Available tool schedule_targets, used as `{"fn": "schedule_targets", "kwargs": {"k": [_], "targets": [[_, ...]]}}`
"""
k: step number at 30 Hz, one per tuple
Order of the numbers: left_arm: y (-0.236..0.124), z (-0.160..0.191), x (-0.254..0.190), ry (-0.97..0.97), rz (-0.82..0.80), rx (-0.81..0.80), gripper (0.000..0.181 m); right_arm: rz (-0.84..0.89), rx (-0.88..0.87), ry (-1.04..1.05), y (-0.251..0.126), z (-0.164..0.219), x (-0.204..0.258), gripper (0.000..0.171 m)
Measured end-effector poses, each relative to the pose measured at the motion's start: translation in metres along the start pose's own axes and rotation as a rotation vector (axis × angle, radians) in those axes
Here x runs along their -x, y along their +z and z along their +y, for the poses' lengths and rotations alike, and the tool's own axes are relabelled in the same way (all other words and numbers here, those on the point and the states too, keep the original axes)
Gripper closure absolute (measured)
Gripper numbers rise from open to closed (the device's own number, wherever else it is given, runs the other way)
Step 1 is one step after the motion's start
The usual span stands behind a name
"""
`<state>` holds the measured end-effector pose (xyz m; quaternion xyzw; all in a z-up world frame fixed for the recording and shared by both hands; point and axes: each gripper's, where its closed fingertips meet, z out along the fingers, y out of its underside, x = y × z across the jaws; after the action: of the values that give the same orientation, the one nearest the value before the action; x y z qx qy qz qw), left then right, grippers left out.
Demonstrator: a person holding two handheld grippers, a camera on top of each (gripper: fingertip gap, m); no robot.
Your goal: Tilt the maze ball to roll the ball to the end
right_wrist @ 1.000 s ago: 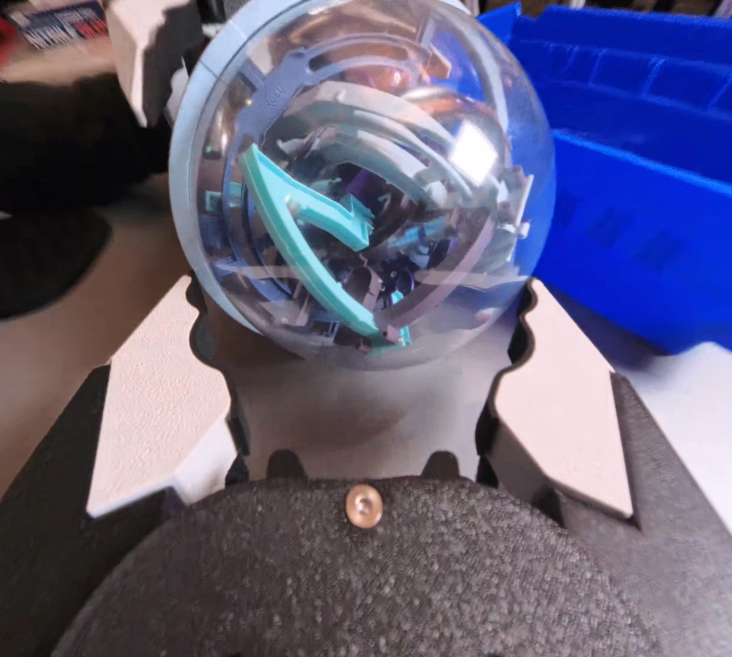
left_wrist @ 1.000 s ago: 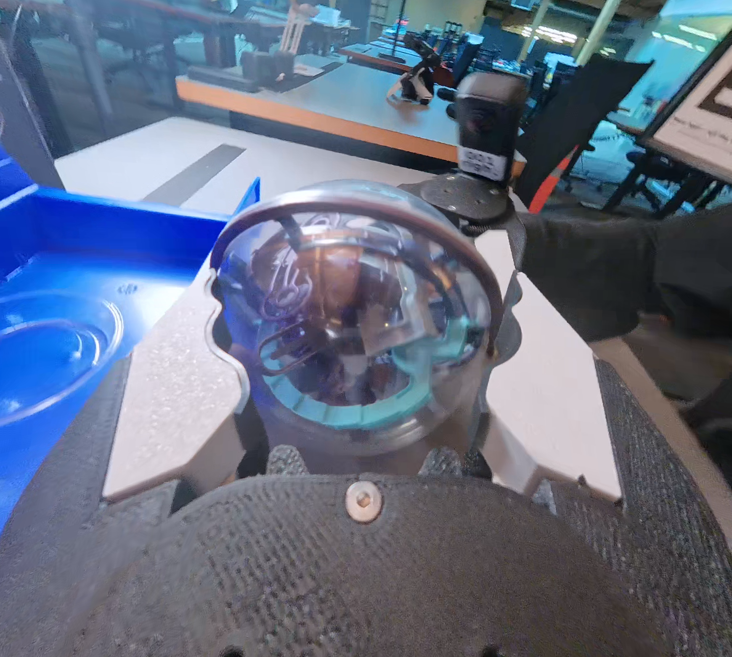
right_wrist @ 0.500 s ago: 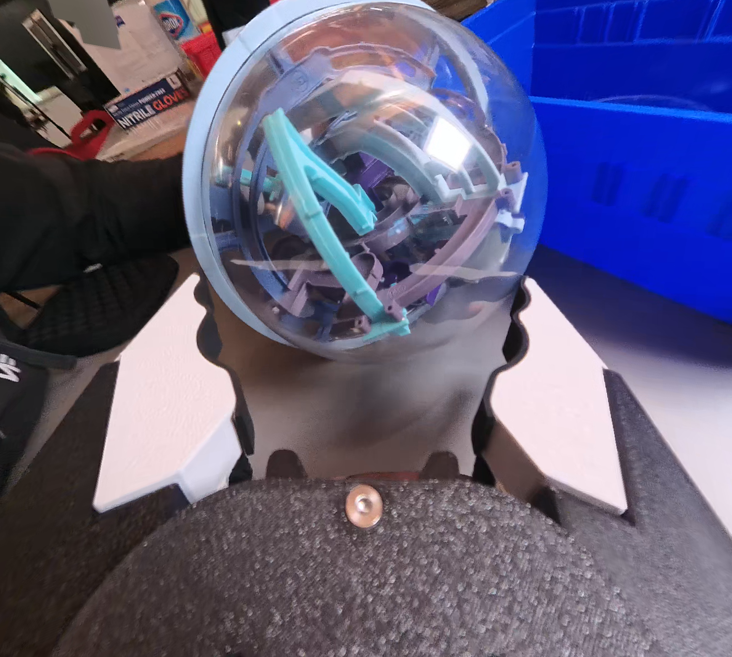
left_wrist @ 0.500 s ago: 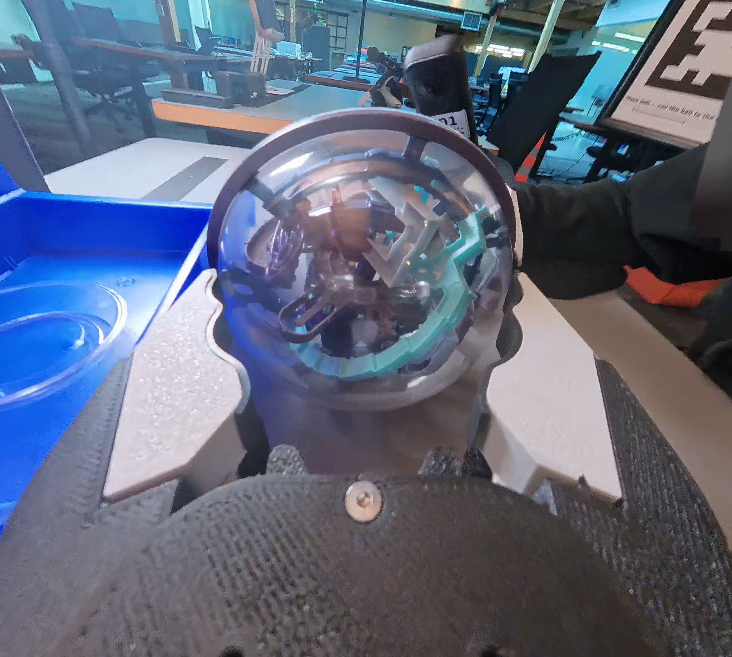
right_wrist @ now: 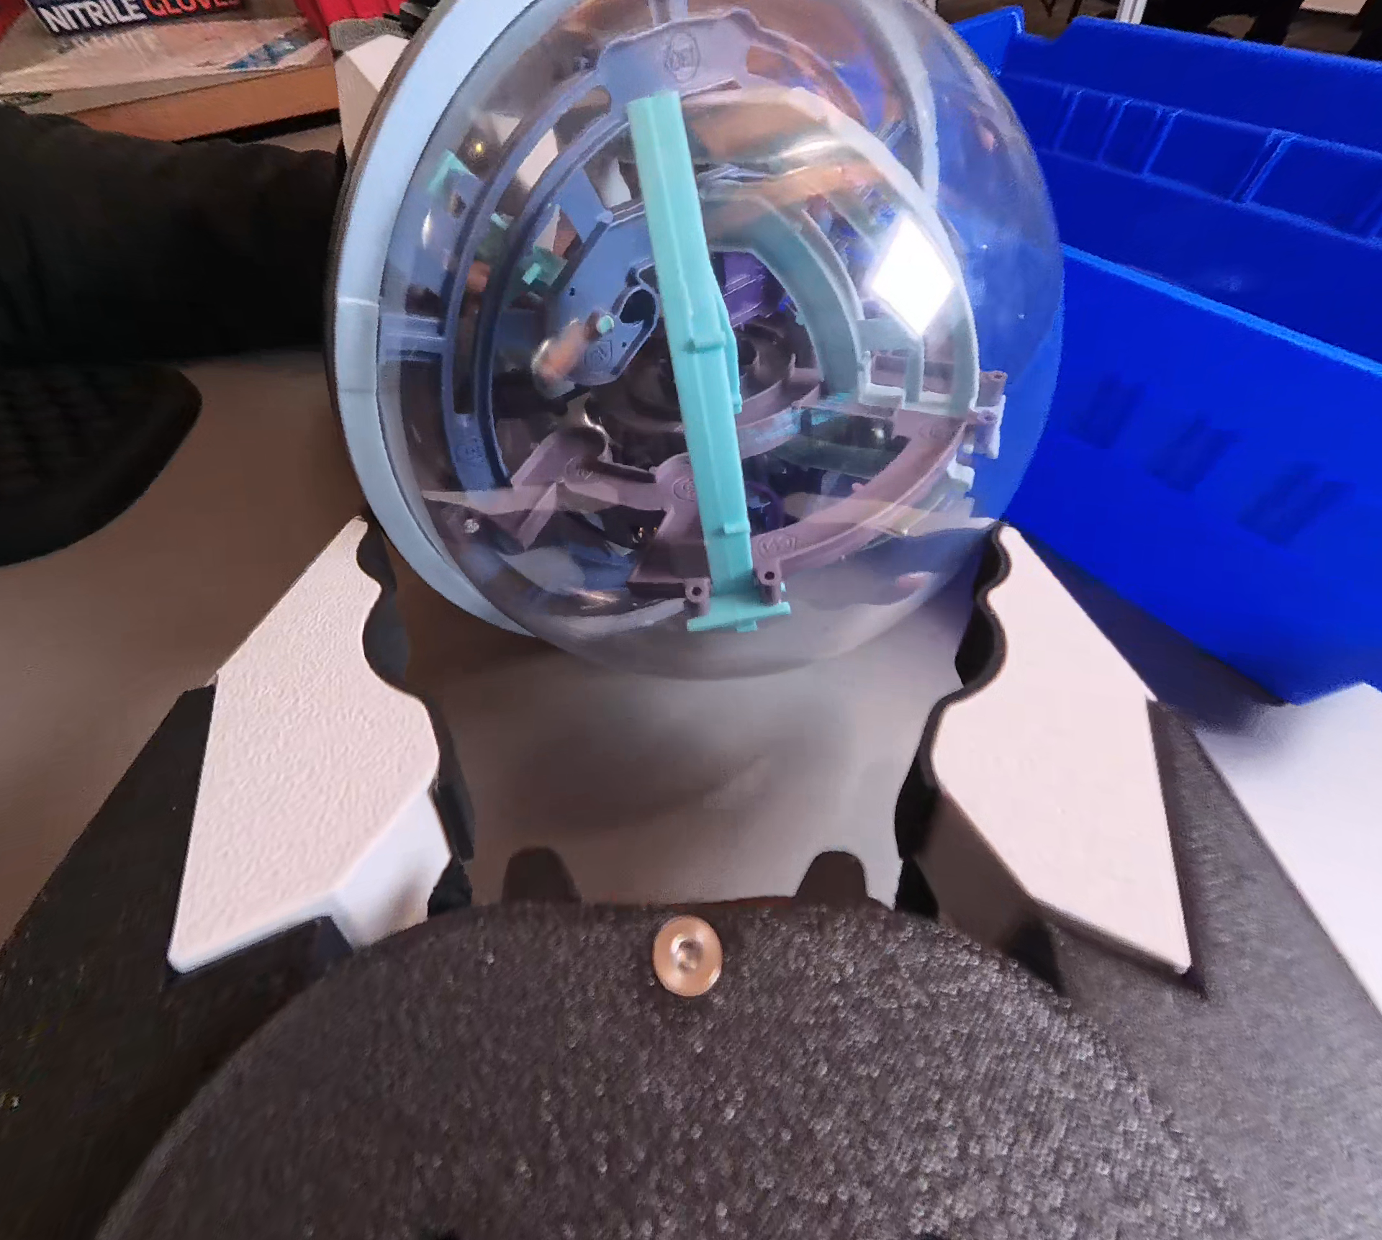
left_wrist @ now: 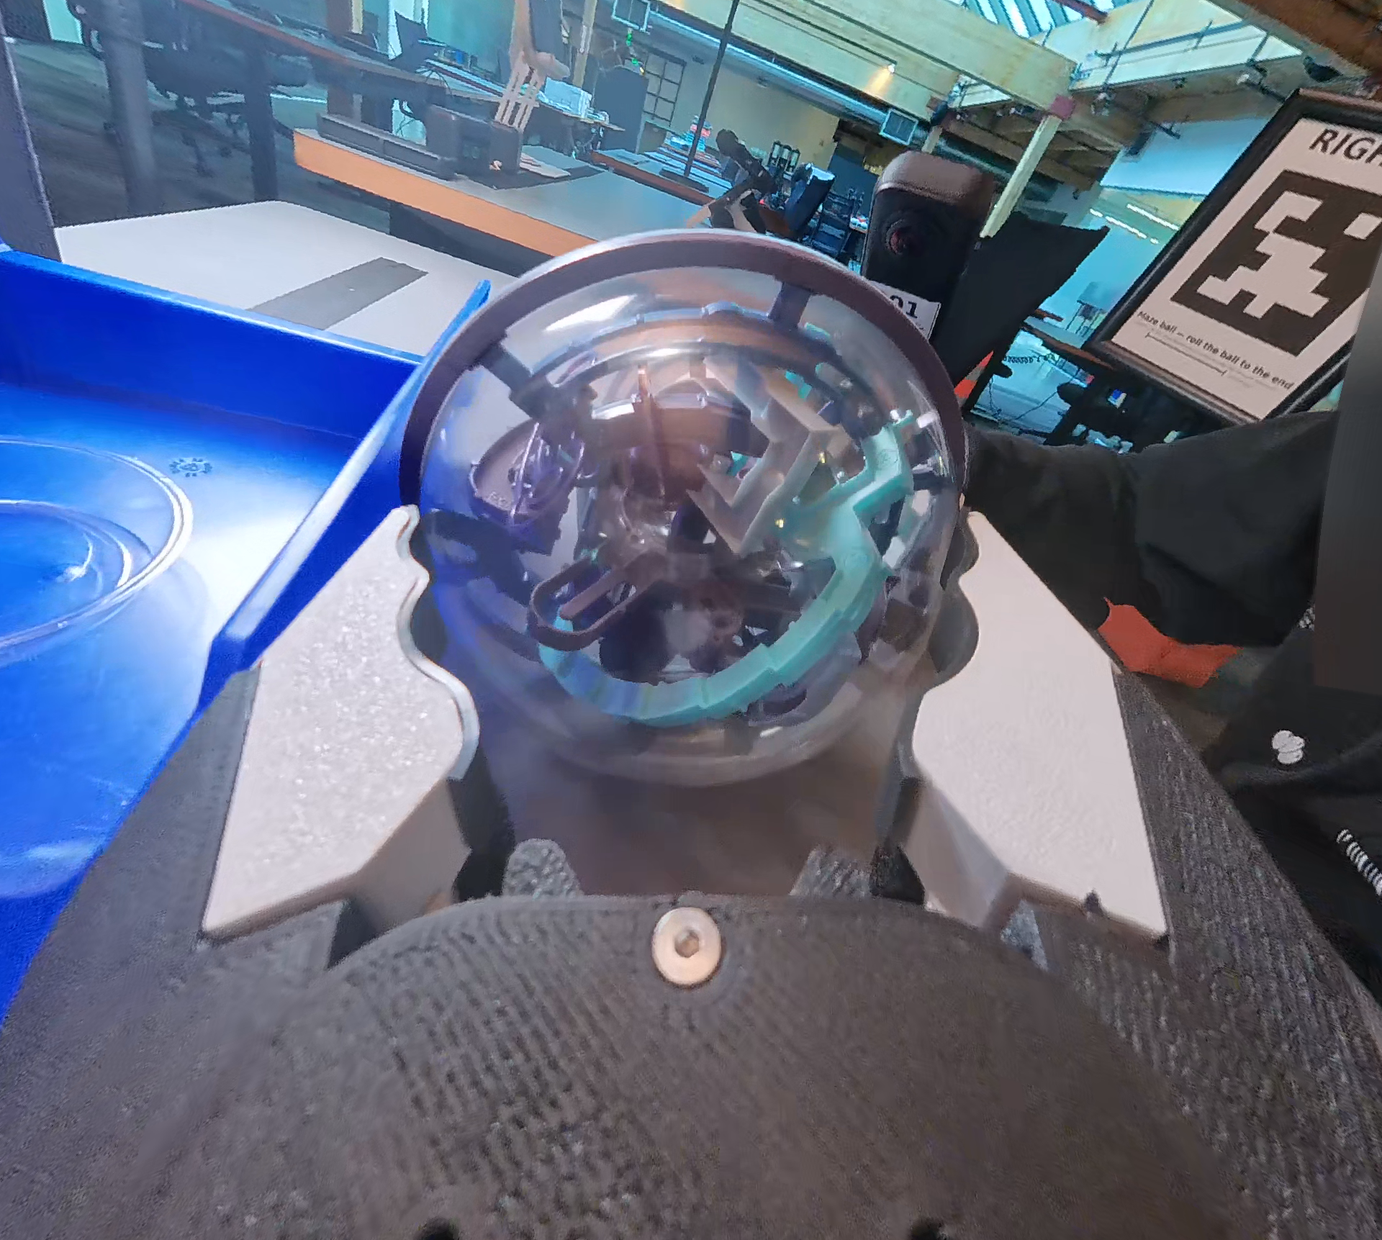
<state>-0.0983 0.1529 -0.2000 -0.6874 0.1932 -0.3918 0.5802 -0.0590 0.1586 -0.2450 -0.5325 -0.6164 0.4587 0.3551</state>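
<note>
The maze ball [left_wrist: 684, 524] sits between both grippers, left gripper [left_wrist: 688, 606] and right gripper [right_wrist: 684, 606] facing each other, each with jaws pinching one hemisphere; its seam ring stands nearly upright.

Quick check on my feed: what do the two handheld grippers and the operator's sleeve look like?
Both the left gripper and right gripper have white angular fingers with wavy dark inner edges, on a black textured body with one silver screw. The sleeve is black.
</note>
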Motion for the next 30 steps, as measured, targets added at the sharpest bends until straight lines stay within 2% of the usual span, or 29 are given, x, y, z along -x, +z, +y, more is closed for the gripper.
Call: {"fn": "schedule_targets", "kwargs": {"k": [1, 8, 16, 30], "targets": [[-0.002, 0.0, -0.001, -0.006, -0.005, -0.007, 0.048, -0.007, 0.003, -0.001, 0.001, 0.001, 0.002, 0.024], [-0.018, -0.004, -0.017, 0.01, -0.054, -0.065, 0.051, -0.075, 0.059, -0.016, 0.01, 0.011, 0.023, 0.03], [-0.036, 0.0, -0.027, -0.062, -0.058, -0.097, 0.054, -0.123, 0.051, -0.025, 0.013, 0.008, 0.04, 0.032], [-0.047, 0.001, -0.03, -0.164, -0.07, -0.142, 0.056, -0.186, 0.055, 0.043, 0.015, 0.007, 0.053, 0.036]]}}
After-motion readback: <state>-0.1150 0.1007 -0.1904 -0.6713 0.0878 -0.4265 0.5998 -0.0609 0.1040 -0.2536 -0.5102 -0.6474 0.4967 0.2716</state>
